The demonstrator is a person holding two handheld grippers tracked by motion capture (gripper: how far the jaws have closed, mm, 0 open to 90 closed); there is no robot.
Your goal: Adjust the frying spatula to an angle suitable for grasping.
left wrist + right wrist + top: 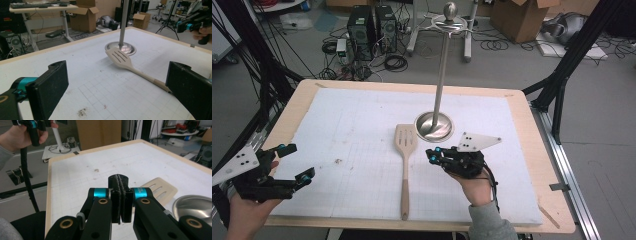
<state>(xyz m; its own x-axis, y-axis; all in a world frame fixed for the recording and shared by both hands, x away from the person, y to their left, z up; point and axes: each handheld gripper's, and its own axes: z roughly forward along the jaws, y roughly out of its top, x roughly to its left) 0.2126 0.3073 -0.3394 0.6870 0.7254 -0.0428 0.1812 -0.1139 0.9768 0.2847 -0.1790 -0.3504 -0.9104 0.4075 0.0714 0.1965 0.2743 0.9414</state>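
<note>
The wooden spatula (405,167) lies flat on the white mat (357,130), its blade near the steel stand (435,125). The right gripper (432,156), jaws closed and empty, hovers beside it; the left gripper (297,162) waits open. I think the right must open before grasping.

spatula (125,61): handle end hidden behind a finger | stand (123,22): top cut off | spatula in right gripper view: handle hidden by fingers
</note>
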